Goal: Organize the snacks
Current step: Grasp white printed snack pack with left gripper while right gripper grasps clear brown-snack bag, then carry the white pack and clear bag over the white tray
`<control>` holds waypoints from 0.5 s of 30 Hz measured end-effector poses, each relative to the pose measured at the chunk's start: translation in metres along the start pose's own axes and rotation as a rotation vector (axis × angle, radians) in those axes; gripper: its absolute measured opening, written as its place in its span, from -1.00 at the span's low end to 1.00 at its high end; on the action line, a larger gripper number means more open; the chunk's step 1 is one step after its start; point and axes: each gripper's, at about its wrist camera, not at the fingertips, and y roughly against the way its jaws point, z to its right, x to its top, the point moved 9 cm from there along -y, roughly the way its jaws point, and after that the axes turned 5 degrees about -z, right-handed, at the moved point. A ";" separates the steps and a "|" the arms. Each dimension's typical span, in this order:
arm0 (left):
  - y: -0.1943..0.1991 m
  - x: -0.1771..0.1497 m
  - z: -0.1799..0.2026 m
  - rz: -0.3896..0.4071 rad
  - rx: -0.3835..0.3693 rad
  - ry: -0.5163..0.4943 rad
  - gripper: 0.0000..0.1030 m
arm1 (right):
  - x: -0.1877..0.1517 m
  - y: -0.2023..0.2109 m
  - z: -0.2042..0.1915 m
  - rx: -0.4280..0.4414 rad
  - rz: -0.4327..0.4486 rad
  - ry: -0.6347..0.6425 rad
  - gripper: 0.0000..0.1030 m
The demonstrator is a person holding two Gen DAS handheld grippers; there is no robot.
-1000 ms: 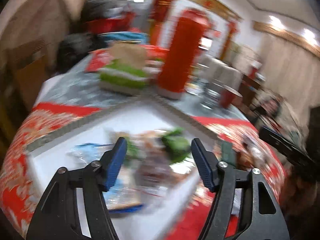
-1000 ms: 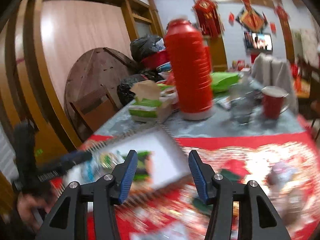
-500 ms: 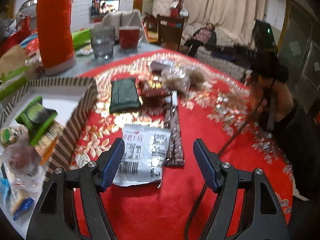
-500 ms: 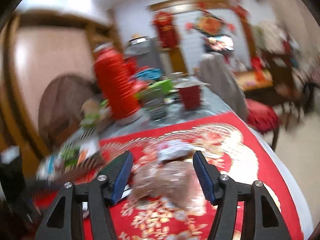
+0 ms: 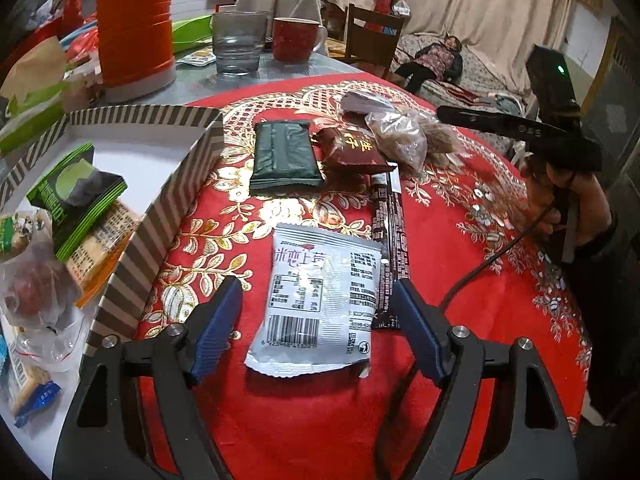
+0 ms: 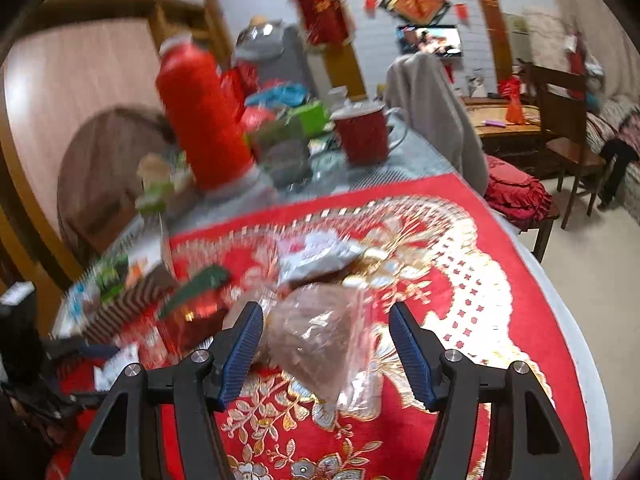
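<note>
The left gripper (image 5: 318, 330) has just opened wider and stands wide around the white packet (image 5: 320, 300), not pressing it; the right gripper (image 6: 326, 354) has also been opening and frames the clear bag (image 6: 316, 344); each should lower squarely before closing; the striped box (image 5: 160, 216) waits at nine o'clock.

The left wrist view looks steeply down from close above the counter, over a white snack packet (image 5: 320, 300), with a striped box (image 5: 168, 216) at its left edge. The right wrist view faces less steeply, close over a clear bag (image 6: 320, 340), out toward the far wall. Both share the red cloth (image 5: 460, 240), red flask (image 6: 200, 116) and red mug (image 5: 294, 38).
</note>
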 end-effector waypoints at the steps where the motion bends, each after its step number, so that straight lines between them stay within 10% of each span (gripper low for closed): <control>1: 0.000 0.000 0.001 -0.002 0.006 -0.004 0.51 | 0.000 -0.002 -0.002 -0.010 -0.009 0.016 0.23; 12: 0.003 0.002 -0.015 0.021 0.026 0.069 -0.02 | 0.002 -0.035 -0.008 0.001 -0.116 0.042 0.22; 15: 0.003 0.002 -0.016 0.024 0.018 0.083 -0.02 | 0.002 -0.034 -0.013 0.013 -0.114 0.060 -0.06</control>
